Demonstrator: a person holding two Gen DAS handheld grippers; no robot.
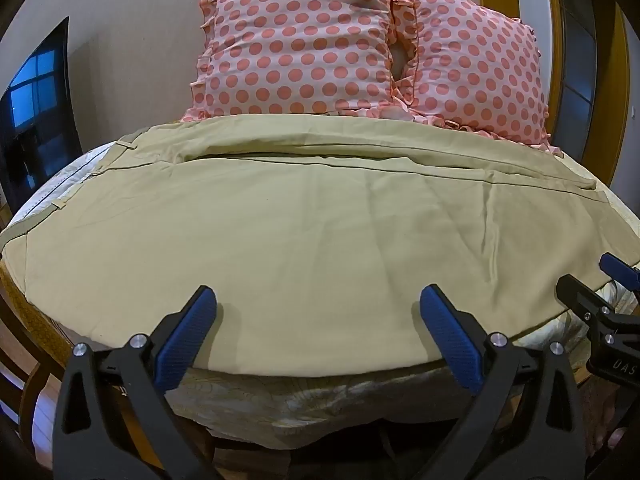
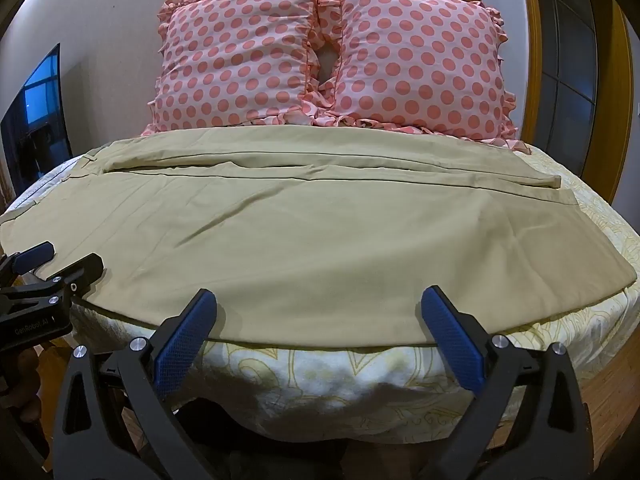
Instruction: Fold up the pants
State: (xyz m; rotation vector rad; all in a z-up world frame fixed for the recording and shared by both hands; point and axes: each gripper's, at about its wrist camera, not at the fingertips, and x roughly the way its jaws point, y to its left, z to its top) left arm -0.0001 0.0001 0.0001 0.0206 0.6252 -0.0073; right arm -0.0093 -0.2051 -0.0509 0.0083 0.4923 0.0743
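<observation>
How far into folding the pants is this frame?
Early. Done: the pants lie spread flat across the bed, legs side by side, waistband to the left. In hand: nothing; the left gripper and right gripper are both open at the near edge, neither pinching cloth. Left: every fold.

I saw two polka-dot pillows (image 2: 332, 56) against a beige wall (image 2: 112, 20), a dark television (image 2: 36, 116) left, wood-framed window (image 2: 568, 80) right.

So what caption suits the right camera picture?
Open right claw poised at khaki pants spread before polka-dot pillows.
</observation>
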